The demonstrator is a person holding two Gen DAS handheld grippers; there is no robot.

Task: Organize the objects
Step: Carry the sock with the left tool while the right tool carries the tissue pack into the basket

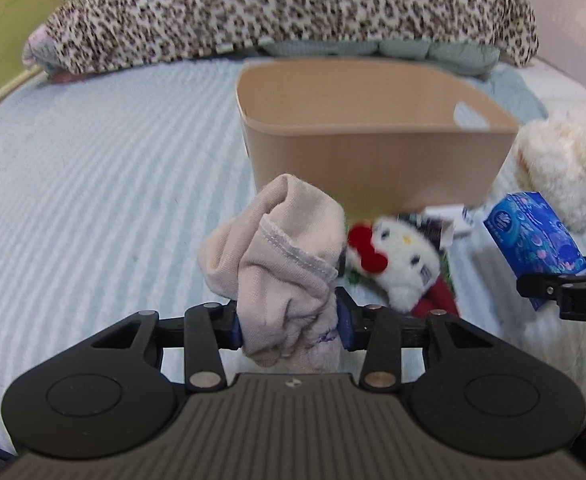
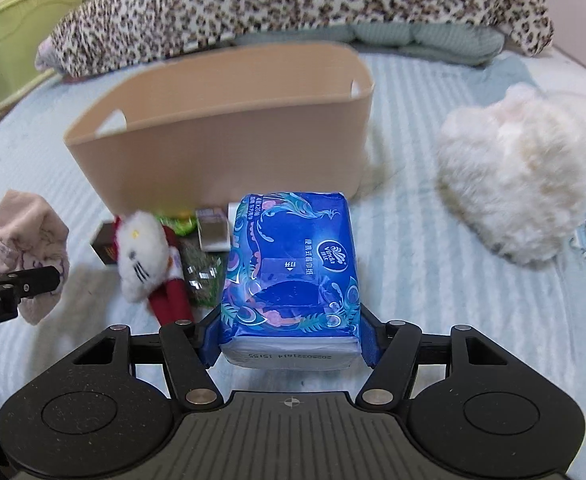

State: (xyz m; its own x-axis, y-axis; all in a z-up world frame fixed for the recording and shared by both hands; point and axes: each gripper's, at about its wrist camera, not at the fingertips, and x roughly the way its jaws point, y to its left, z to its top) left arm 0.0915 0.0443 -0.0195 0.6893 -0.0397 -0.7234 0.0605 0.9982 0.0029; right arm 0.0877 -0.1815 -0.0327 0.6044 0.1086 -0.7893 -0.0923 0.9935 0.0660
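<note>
Left gripper (image 1: pixel 289 326) pinches a sock (image 1: pixel 281 256); right gripper (image 2: pixel 289 336) clamps a tissue pack (image 2: pixel 291 268), long axis pointing forward. Bin (image 2: pixel 221 148) sits on the bed dead ahead of both, slightly left of the right one. Both about equally near.

Left gripper (image 1: pixel 289 326) and right gripper (image 2: pixel 291 338) clamped (jaws loaded).

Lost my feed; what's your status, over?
Left gripper shut on pink sock. Right gripper shut on blue tissue pack. Beige bin ahead, plush cat before it.
</note>
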